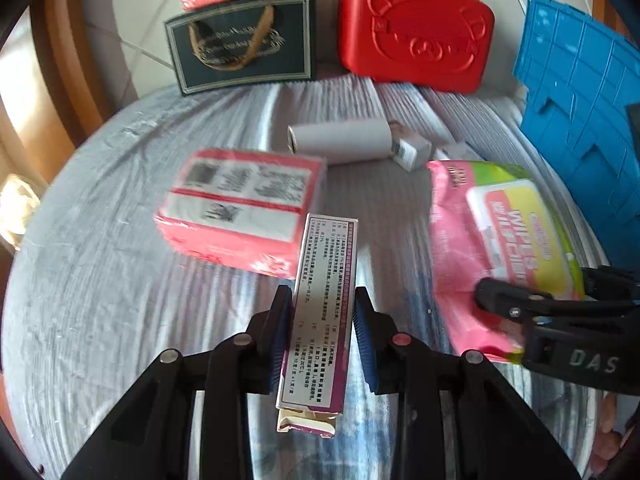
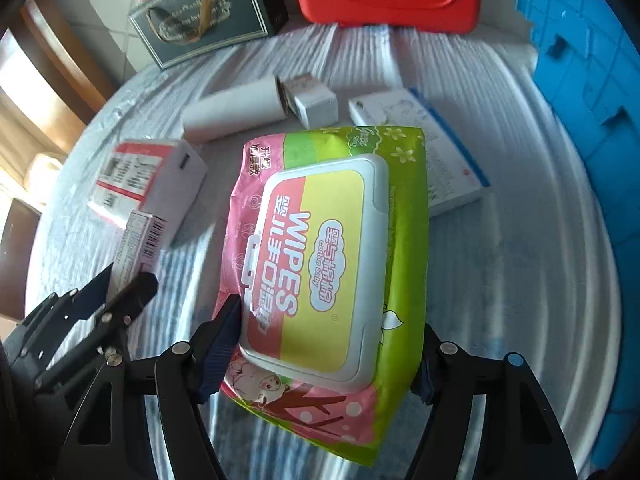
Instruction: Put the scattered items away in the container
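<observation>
1. The left gripper point(image 1: 323, 328) is clamping a long, narrow purple-and-white printed carton point(image 1: 320, 312) between its pads, above the grey striped bedcover point(image 1: 120, 300).
2. The right gripper point(image 2: 328, 356) is squeezing a pink-and-green soft pack of wipes point(image 2: 332, 272).
3. The blue plastic crate point(image 2: 592, 92) is standing at the right, well apart from both.

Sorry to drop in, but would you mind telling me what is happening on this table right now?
A person is tidying with a handheld gripper in each hand. The left gripper is shut on a narrow printed carton, and the right gripper is clamped on a pack of baby wipes. A pink box, a white tube and smaller cartons lie on the grey cloth. The blue crate stands at the right edge.
</observation>
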{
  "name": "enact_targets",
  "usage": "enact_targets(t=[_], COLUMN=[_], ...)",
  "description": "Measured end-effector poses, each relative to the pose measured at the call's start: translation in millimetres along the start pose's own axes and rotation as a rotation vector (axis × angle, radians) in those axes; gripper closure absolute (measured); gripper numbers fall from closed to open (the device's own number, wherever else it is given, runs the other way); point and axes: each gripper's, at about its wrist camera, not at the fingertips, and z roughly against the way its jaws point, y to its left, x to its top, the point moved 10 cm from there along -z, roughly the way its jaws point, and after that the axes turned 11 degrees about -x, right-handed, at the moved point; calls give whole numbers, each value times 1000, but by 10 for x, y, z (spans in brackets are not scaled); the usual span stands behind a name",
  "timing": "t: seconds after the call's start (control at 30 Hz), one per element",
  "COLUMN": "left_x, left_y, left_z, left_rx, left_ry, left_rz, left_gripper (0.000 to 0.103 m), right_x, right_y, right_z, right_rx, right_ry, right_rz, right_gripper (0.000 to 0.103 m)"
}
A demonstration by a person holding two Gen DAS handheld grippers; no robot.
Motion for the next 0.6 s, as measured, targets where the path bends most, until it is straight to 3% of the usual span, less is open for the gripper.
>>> enact_targets(t=[0.4, 0.6], left_x=[108, 238], left_y=[205, 262], left_z=[888, 1421], left_rx=[128, 137], left_ry=[-112, -184], left_rz=[43, 15], left_gripper=[73, 73], right_x=[78, 64], right_y=[391, 585], right_z=[892, 1429], right_rx=[96, 86], right_ry=[-135, -216], right_rz=[127, 146], right_gripper=[32, 32])
